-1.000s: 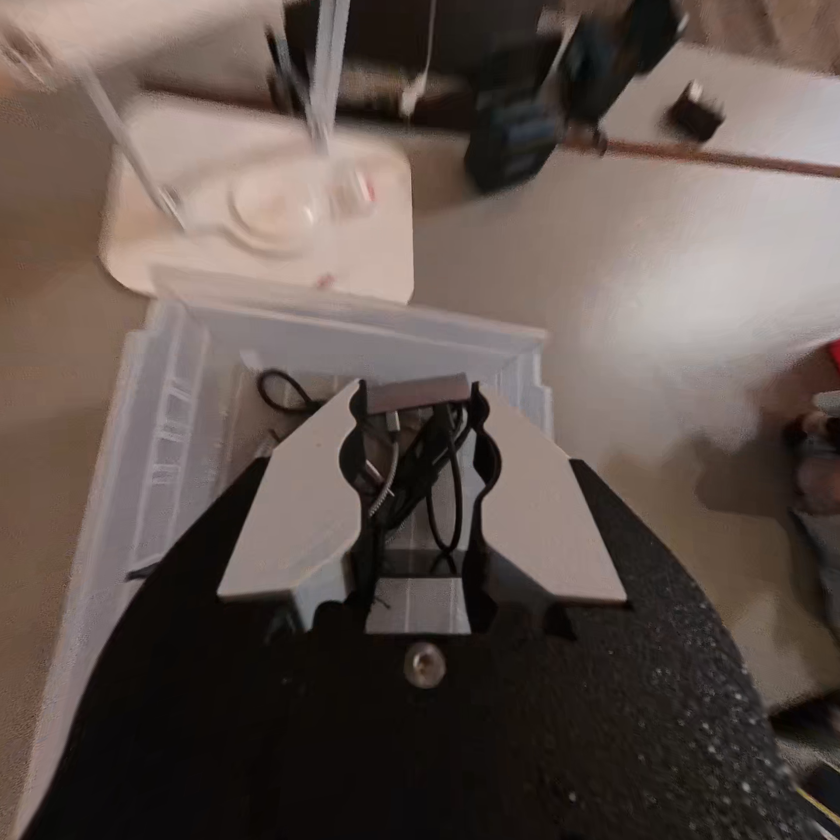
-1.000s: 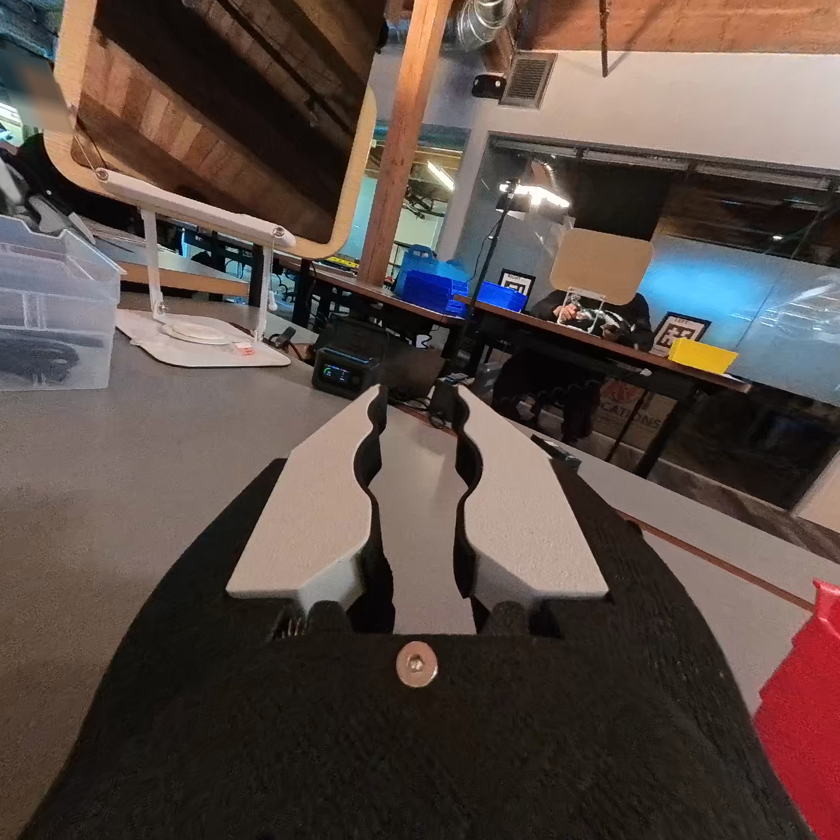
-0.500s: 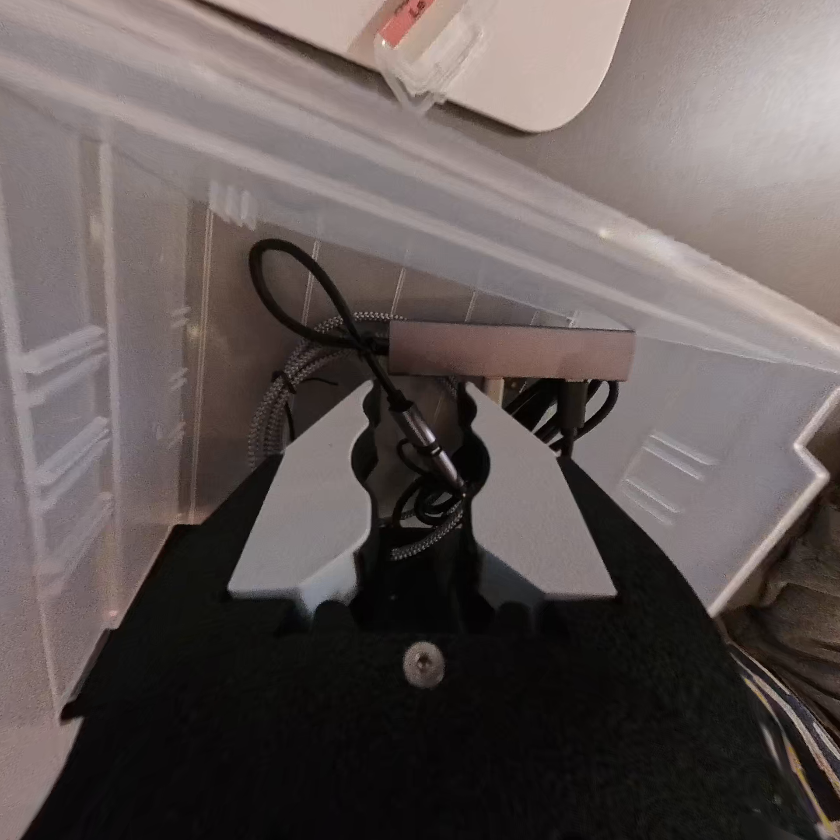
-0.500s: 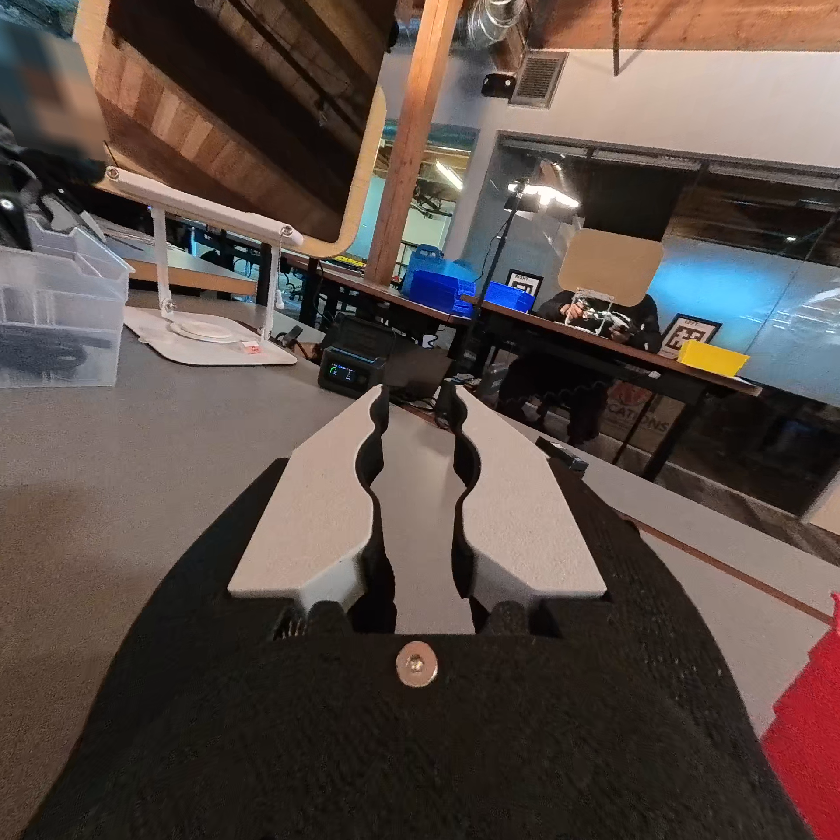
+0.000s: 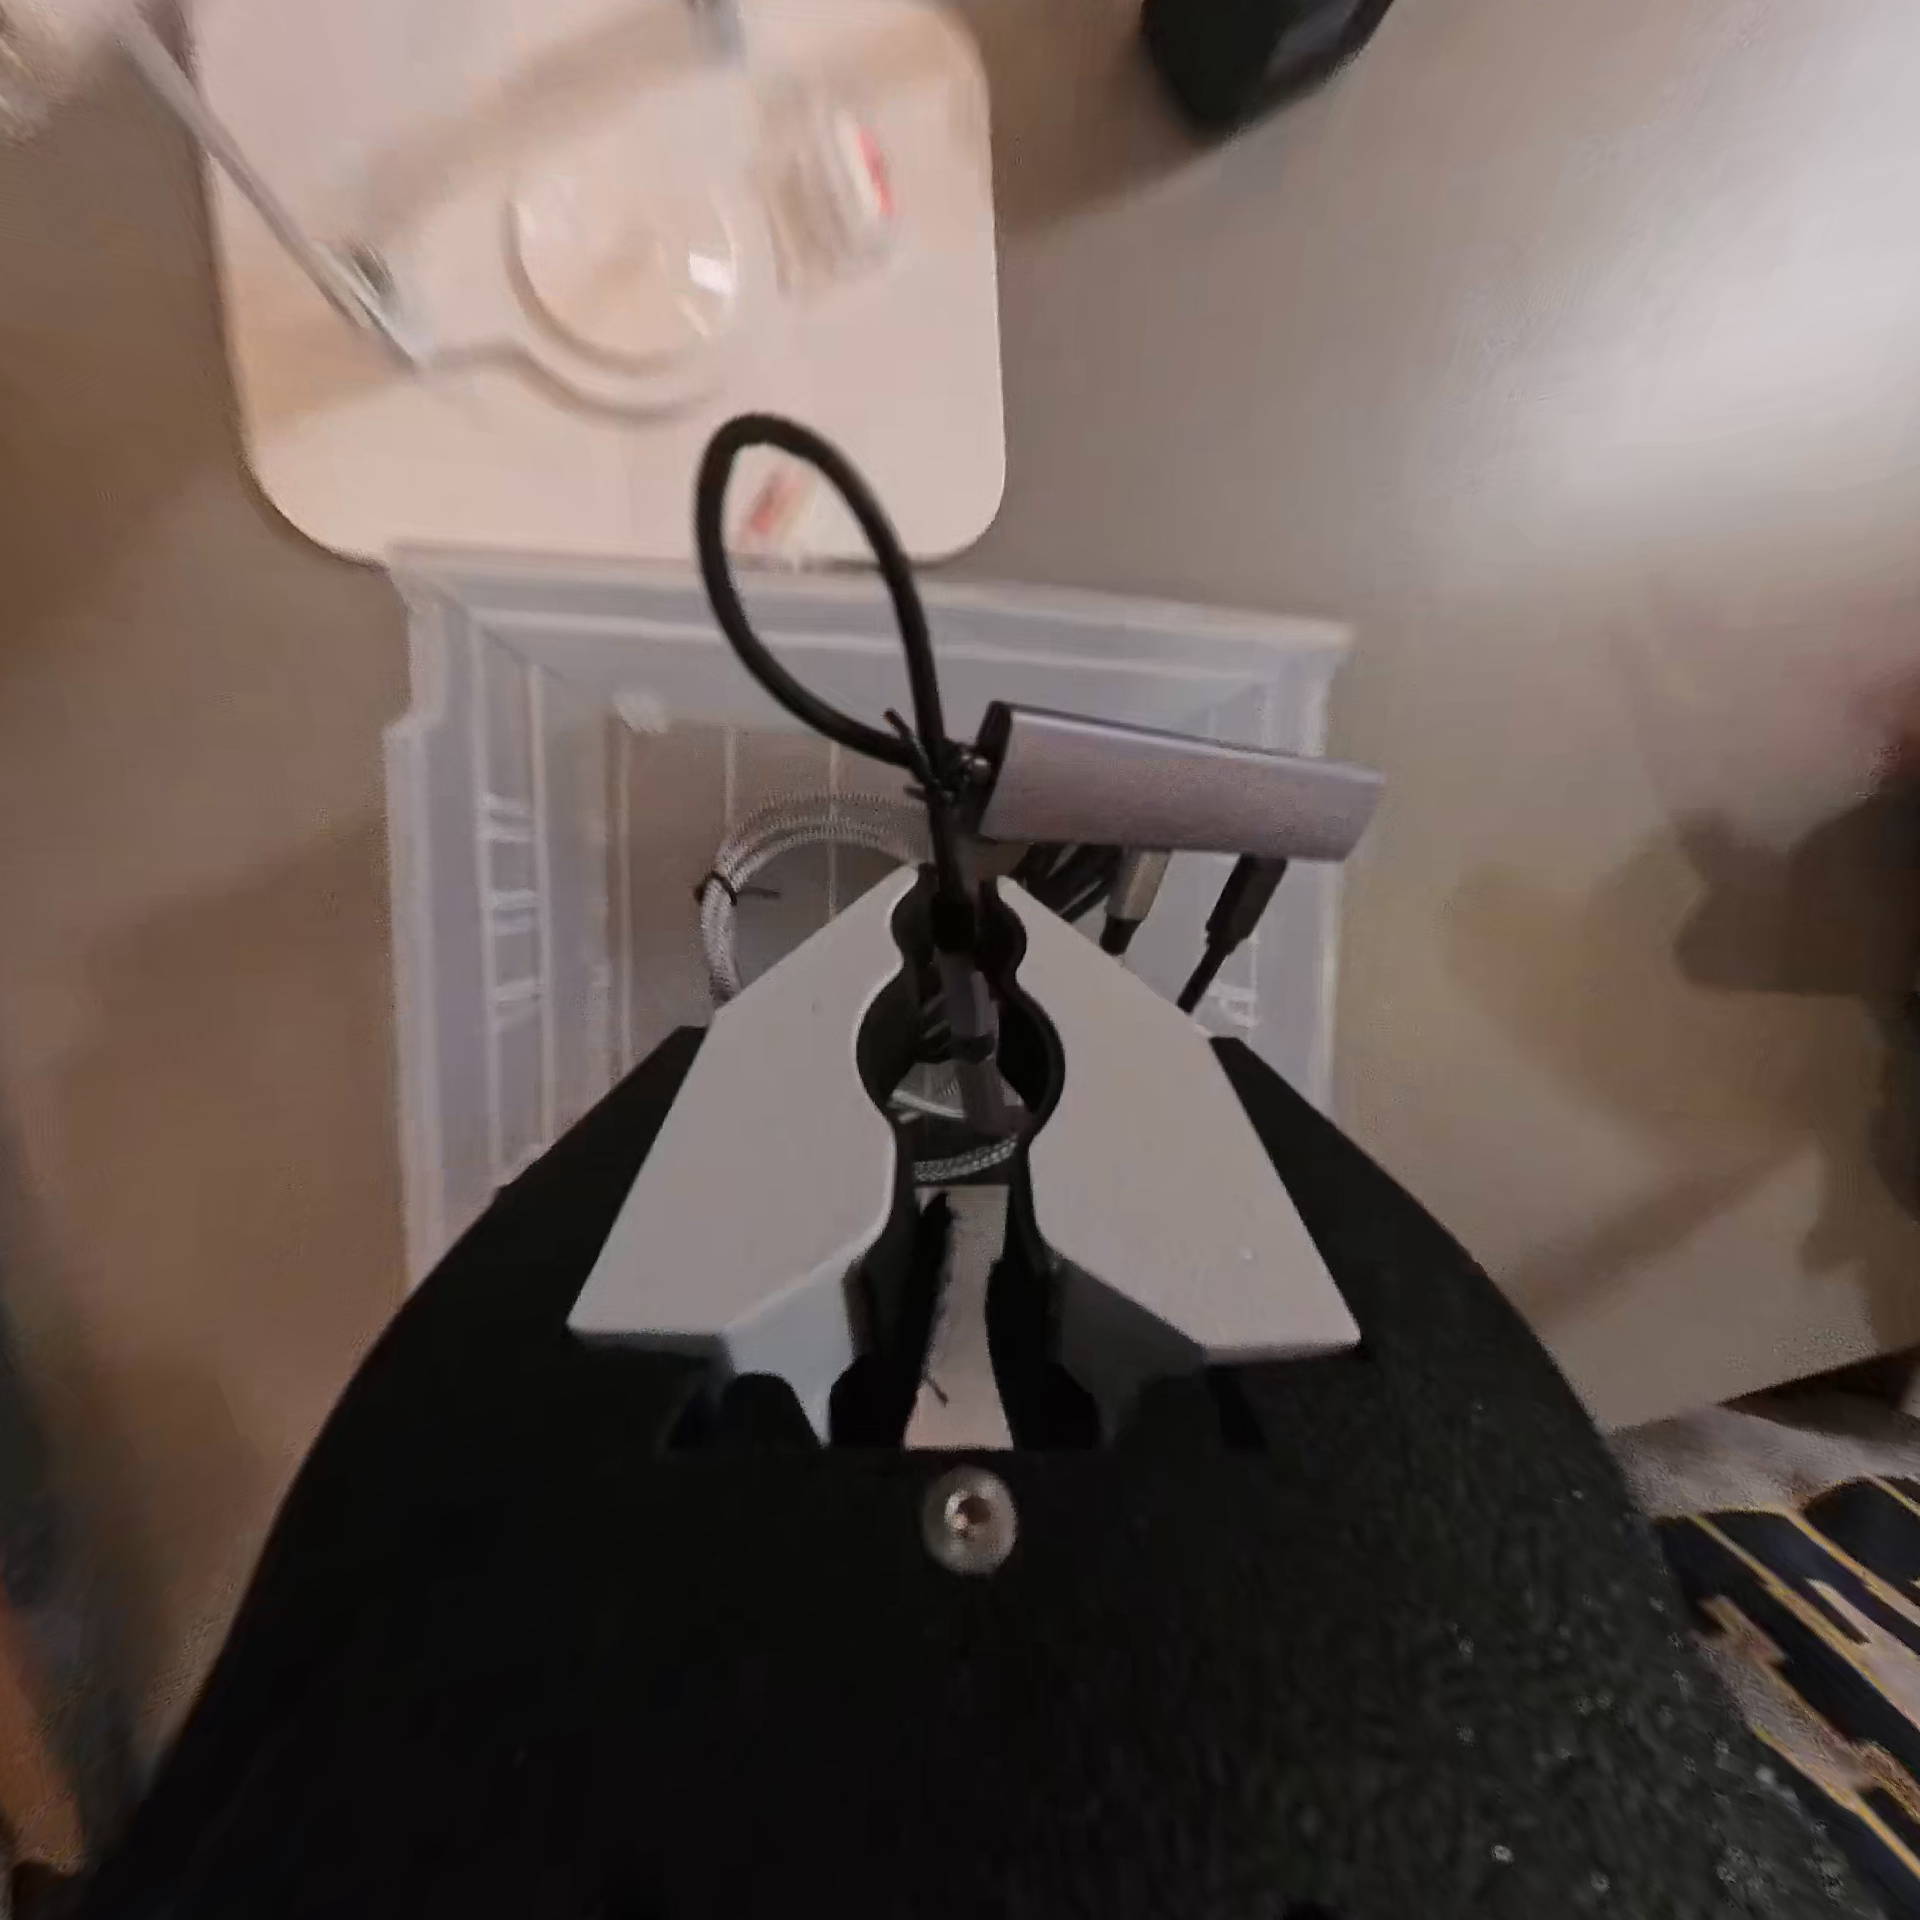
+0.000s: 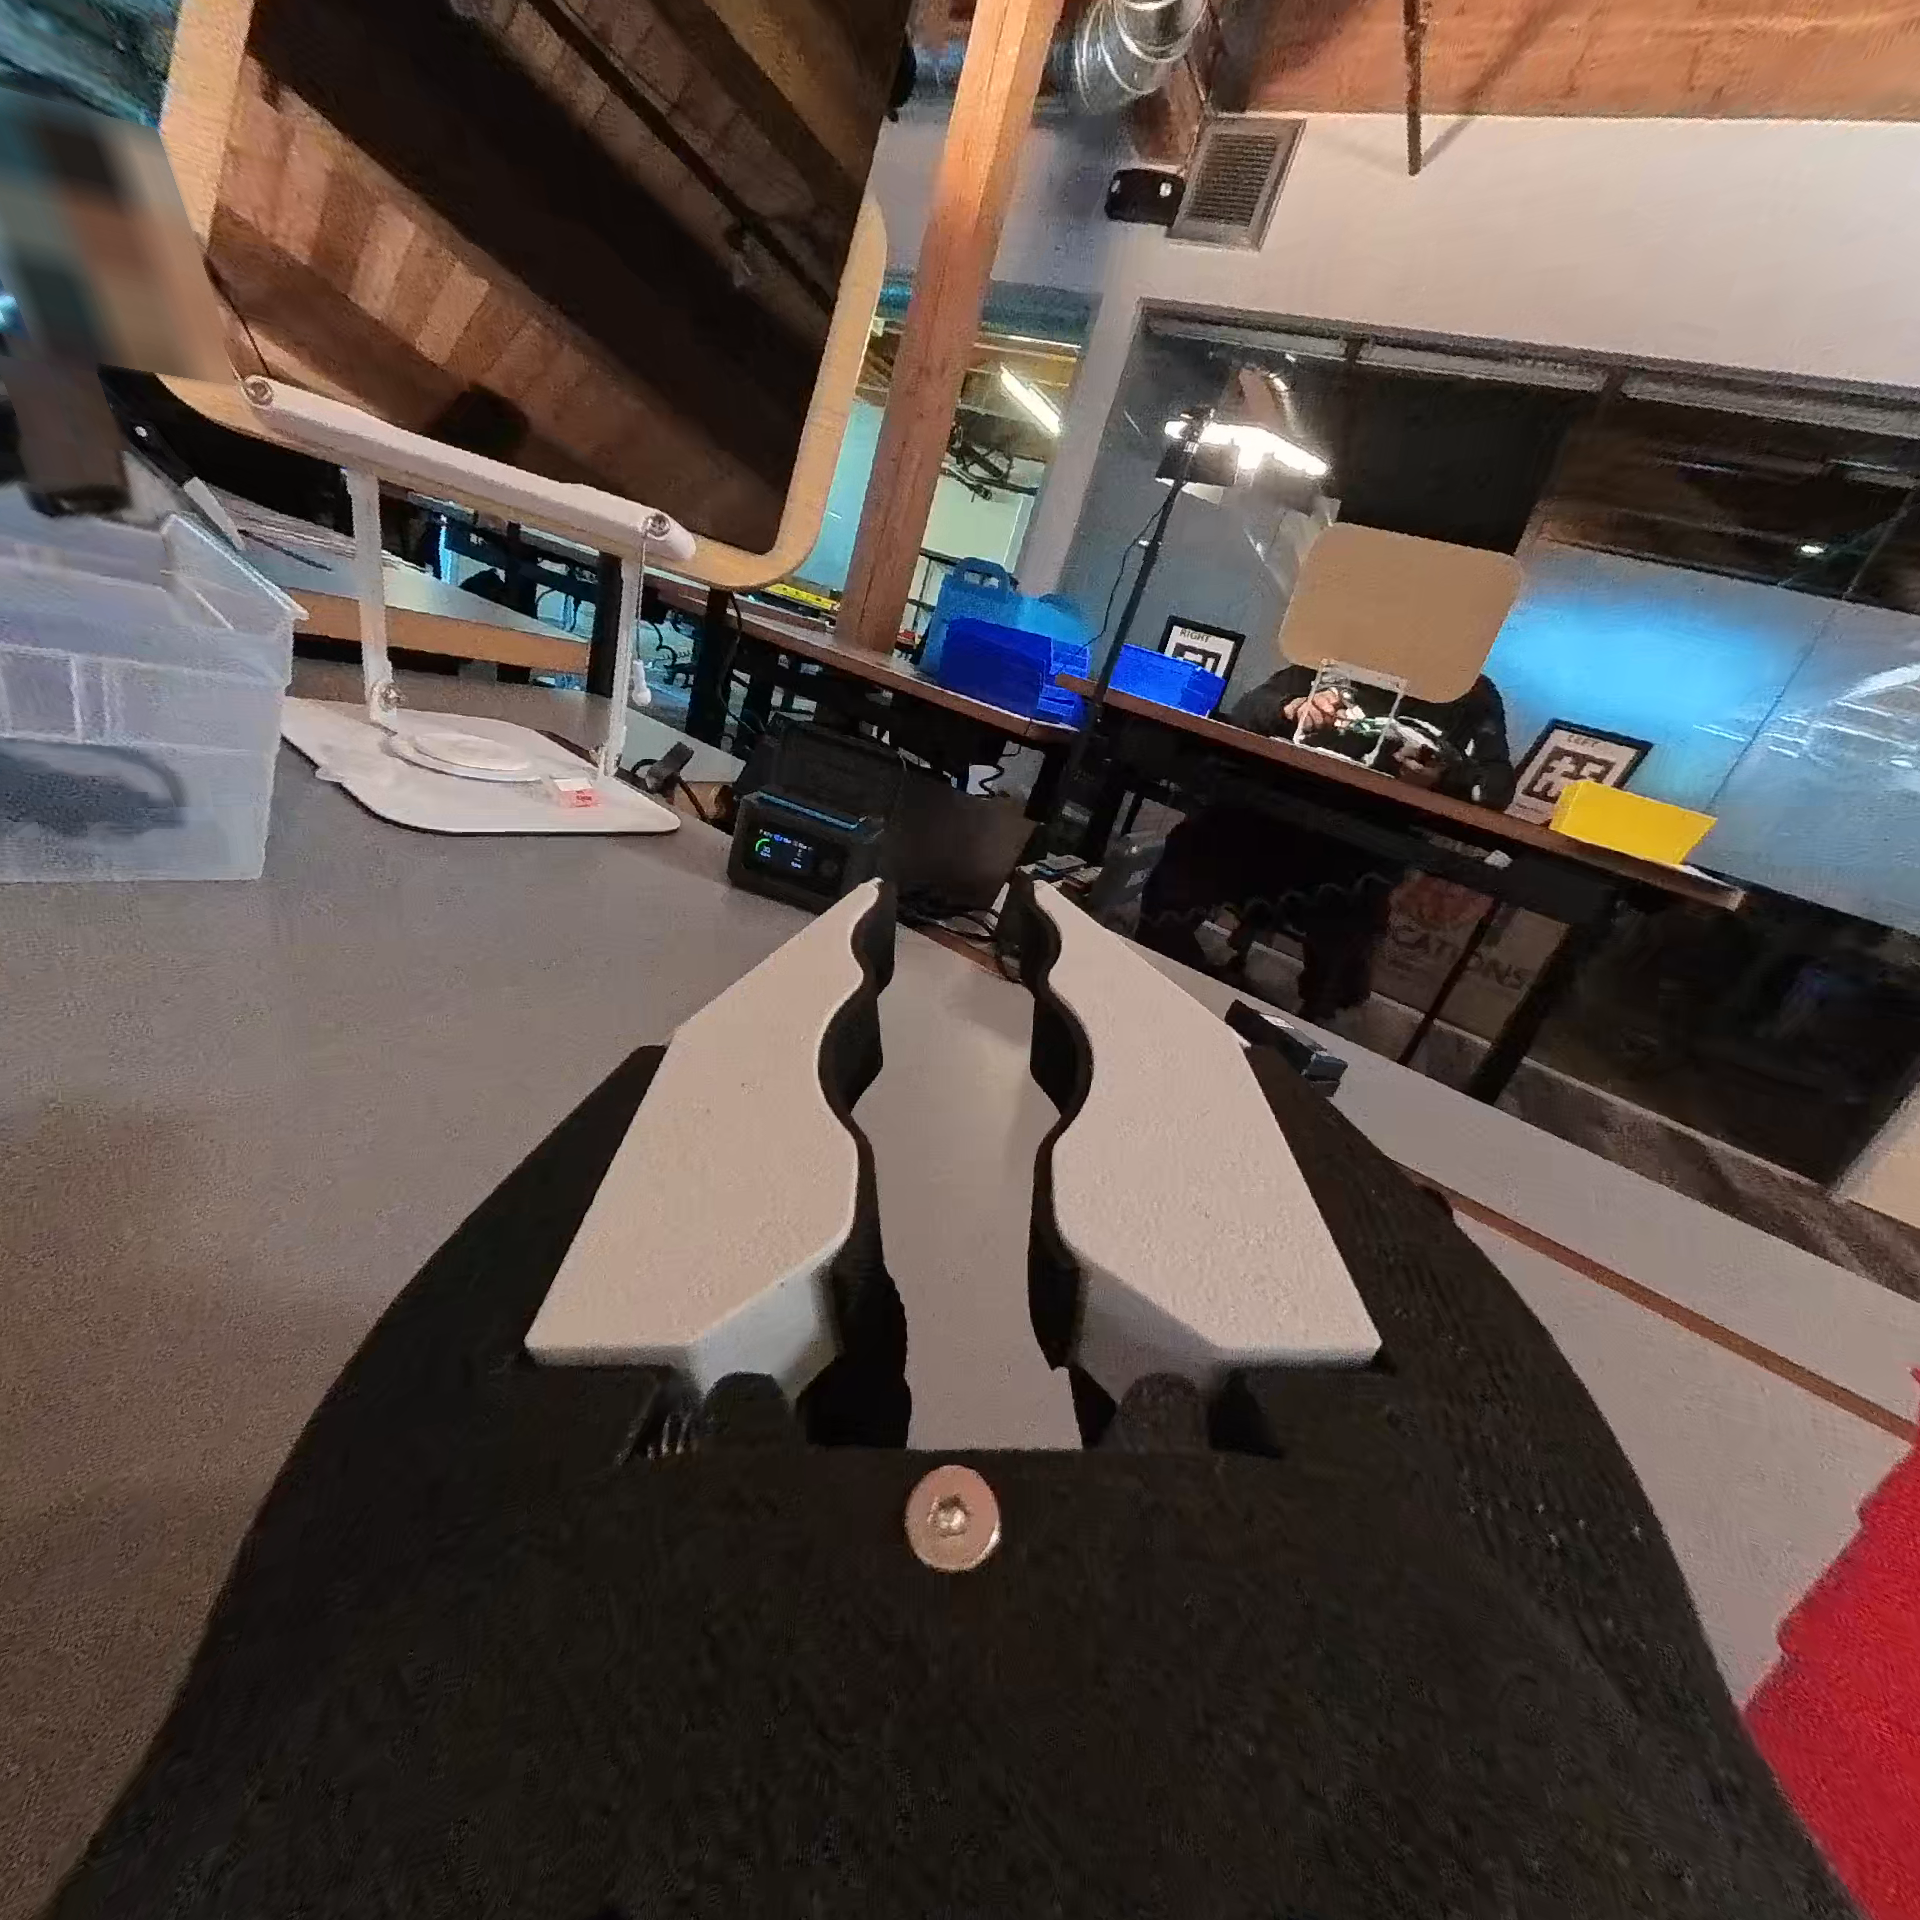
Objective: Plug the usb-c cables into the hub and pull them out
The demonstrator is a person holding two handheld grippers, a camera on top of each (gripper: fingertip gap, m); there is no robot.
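In the left wrist view my left gripper [image 5: 958,914] is shut on the hub's own black cable [image 5: 821,582], which loops up past the fingertips. The grey USB hub [image 5: 1174,795] hangs from that cable, lifted above the clear plastic bin [image 5: 457,894]. Two USB-C plugs [image 5: 1242,899] stick out of the hub's underside with black cables trailing down. A braided grey cable [image 5: 727,883] lies coiled in the bin. In the right wrist view my right gripper [image 6: 956,914] is open and empty, low over the grey table [image 6: 312,1039]. The bin also shows in that view [image 6: 125,727] at far left.
A white stand base [image 5: 623,312] sits beyond the bin, also in the right wrist view [image 6: 478,769]. A small black power unit [image 6: 800,842] stands at the table's far edge. A red object [image 6: 1849,1662] is at bottom right. A person sits at a far table [image 6: 1392,727]. The tips of one gripper are about 35 cm away from the tips of the other. The red object [image 6: 1849,1662] is closer to my right gripper, around 15 cm from its tips; the left tips are 55 cm off.
My left gripper went down into the bin, shut on the hub's cable and has lifted the hub up above the bin. The right gripper has barely moved.
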